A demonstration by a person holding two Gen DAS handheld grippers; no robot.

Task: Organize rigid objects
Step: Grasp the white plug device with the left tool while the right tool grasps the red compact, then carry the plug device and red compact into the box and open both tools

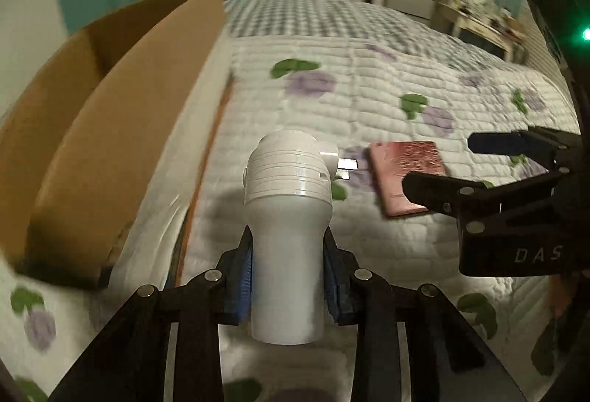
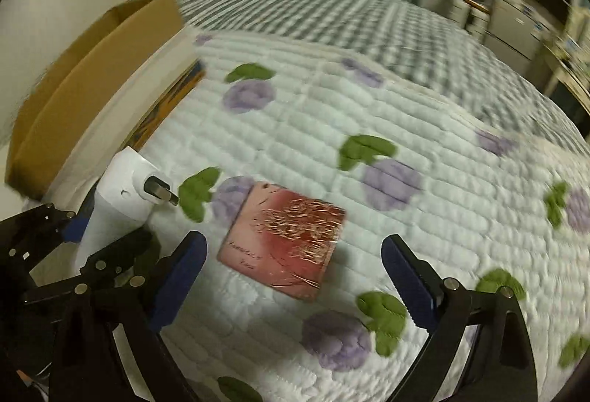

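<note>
Jaws of the left gripper (image 1: 287, 276), seen from the left wrist, are clamped on the smooth lower barrel of a white plastic device (image 1: 287, 217), its ribbed head pointing away from the camera and a short nozzle with a metal tip projecting to the right. An open cardboard box (image 1: 92, 129) stands at left on the quilted floral bedspread (image 1: 387, 100); a pink rectangular case (image 1: 405, 177) lies flat beyond the device, partly hidden by the right gripper (image 1: 442, 162), whose fingers are spread apart. Right wrist view: the right gripper (image 2: 291, 276) is wide apart, empty, with the pink case (image 2: 284, 240) lying between and just beyond its blue-padded fingers (image 2: 180, 276). At left, the white device (image 2: 118, 203) sits in the left gripper (image 2: 88, 240), near the cardboard box (image 2: 88, 77).
</note>
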